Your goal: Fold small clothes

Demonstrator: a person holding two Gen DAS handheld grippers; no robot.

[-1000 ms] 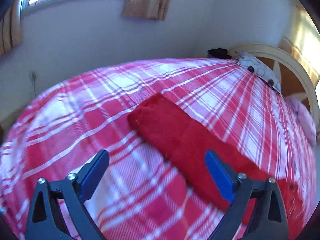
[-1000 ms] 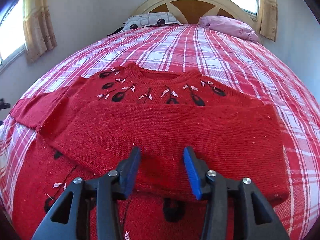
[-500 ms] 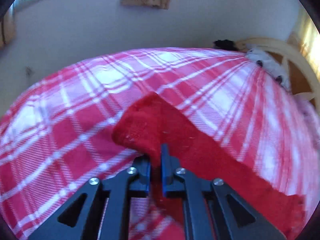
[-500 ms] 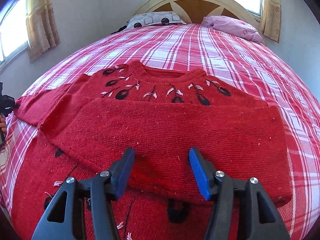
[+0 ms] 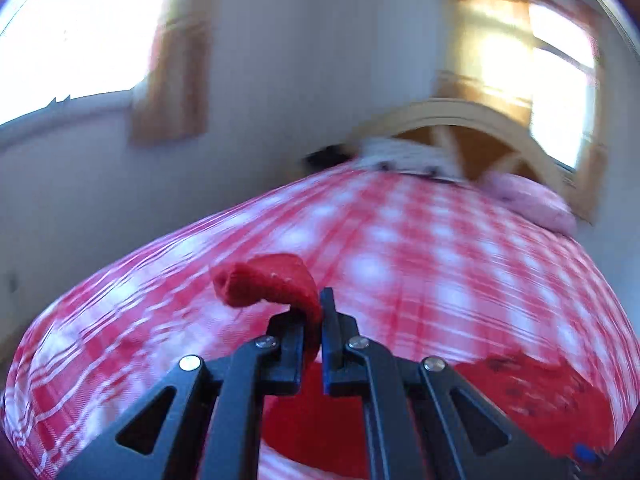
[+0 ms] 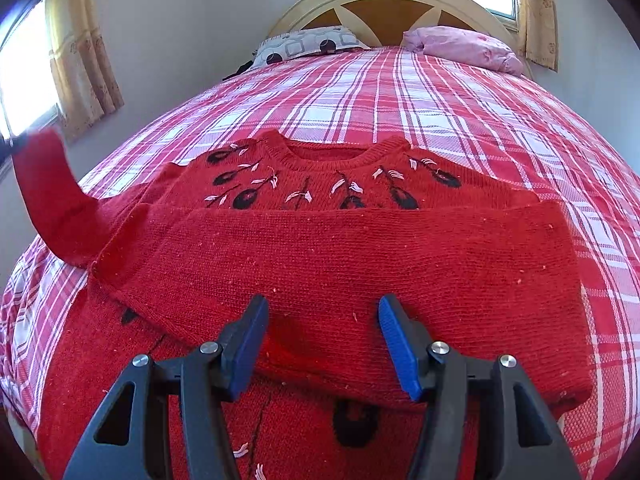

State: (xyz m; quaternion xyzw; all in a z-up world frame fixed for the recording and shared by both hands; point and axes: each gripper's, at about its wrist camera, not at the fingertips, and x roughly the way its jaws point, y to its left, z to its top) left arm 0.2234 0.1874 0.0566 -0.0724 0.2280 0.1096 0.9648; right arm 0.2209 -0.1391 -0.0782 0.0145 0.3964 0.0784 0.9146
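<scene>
The left gripper (image 5: 314,320) is clamped tight on the end of the sweater's sleeve (image 5: 272,280), whose cuff curls out past the black fingers (image 5: 329,312) and is held up off the plaid bedspread (image 5: 400,264). That view is blurred. In the right wrist view the same sleeve (image 6: 52,196) is seen raised at the left edge, standing up from the shoulder of the sweater (image 6: 320,256).

The right gripper (image 6: 322,340) is held with its jaws parted about halfway, the blue pads (image 6: 394,336) apart and nothing pinched between them; they hover just above a folded band of the sweater, and whether they touch the knit cannot be told.

The red sweater is laid flat on the bedspread (image 6: 400,96), neck toward the headboard (image 6: 384,0), with black and white embroidered flowers across the chest. One sleeve is folded straight across the front. Beyond it, a patterned pillow (image 6: 308,44) and a pink pillow (image 6: 468,48) are set against the headboard, and curtained windows are seen on both walls.
</scene>
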